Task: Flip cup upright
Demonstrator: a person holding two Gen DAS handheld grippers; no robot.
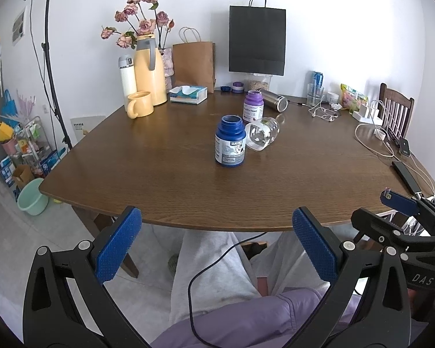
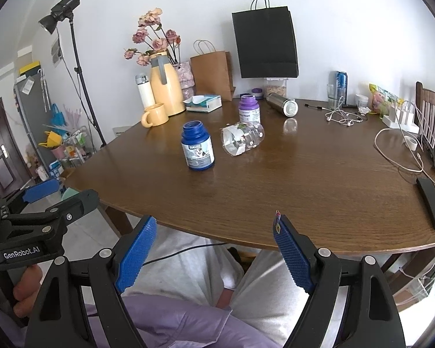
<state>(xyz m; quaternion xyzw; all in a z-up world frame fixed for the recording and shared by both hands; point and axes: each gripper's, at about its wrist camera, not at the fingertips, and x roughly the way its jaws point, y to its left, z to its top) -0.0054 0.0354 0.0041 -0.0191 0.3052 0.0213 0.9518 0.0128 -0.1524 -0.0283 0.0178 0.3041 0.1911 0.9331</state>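
Note:
A clear plastic cup (image 1: 261, 134) lies on its side on the brown table (image 1: 159, 174), just right of a blue bottle (image 1: 230, 141); it also shows in the right wrist view (image 2: 242, 141), open end toward me. My left gripper (image 1: 217, 246) is open and empty, held off the table's near edge above my lap. My right gripper (image 2: 216, 253) is open and empty, also short of the near edge. Each gripper shows from the side in the other's view: the right (image 1: 397, 206), the left (image 2: 43, 191).
A purple bottle (image 1: 253, 106) and a steel flask on its side (image 1: 273, 99) lie behind the cup. A yellow mug (image 1: 140, 103), yellow jug (image 1: 148, 72), tissue box (image 1: 188, 94), paper bags, cables (image 1: 374, 142) and a phone (image 1: 406, 175) sit around the table's back and right.

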